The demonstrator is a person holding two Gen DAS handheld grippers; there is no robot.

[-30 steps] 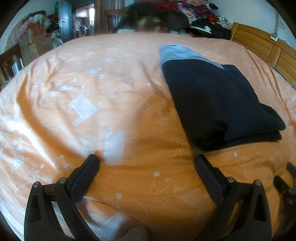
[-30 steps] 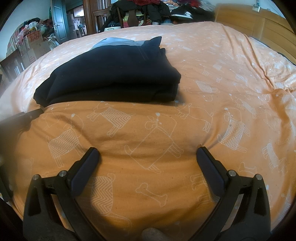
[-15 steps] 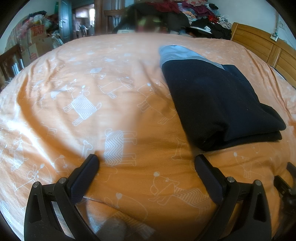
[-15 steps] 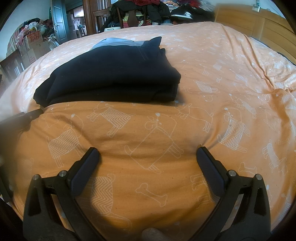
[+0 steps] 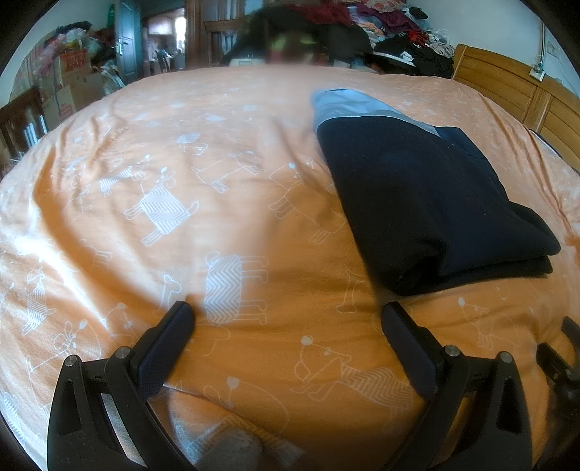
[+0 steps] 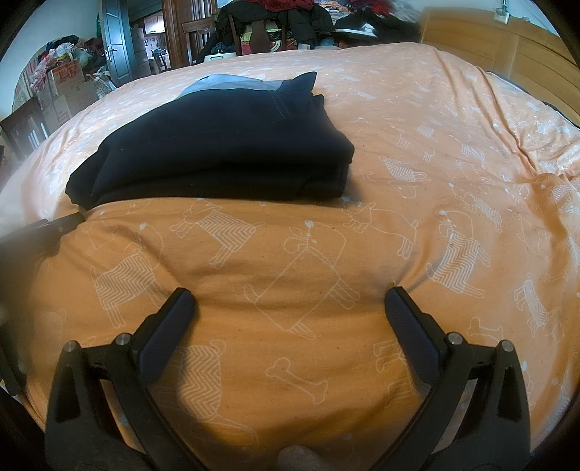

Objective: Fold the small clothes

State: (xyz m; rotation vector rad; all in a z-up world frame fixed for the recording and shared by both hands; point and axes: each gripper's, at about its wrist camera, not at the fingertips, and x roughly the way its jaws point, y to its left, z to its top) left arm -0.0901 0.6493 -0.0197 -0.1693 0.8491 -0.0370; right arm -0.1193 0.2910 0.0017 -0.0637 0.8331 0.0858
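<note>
A dark navy garment [image 5: 427, 203] with a pale grey-blue band at its far end lies folded in a flat stack on the orange bedsheet [image 5: 181, 181]. In the right wrist view the same garment [image 6: 224, 145] sits ahead and left of centre. My left gripper [image 5: 286, 319] rests low over the sheet, open and empty, with the garment just beyond its right finger. My right gripper [image 6: 290, 300] is also open and empty, a short way in front of the garment's near edge. Part of the other gripper shows at the left edge of the right wrist view.
The orange sheet with white dog prints covers the whole bed, with creases at the right [image 6: 525, 159]. A wooden headboard [image 5: 507, 90] stands at the far right. Piled clothes [image 5: 362, 21], chairs, cardboard boxes [image 5: 69, 83] and a door lie beyond the bed.
</note>
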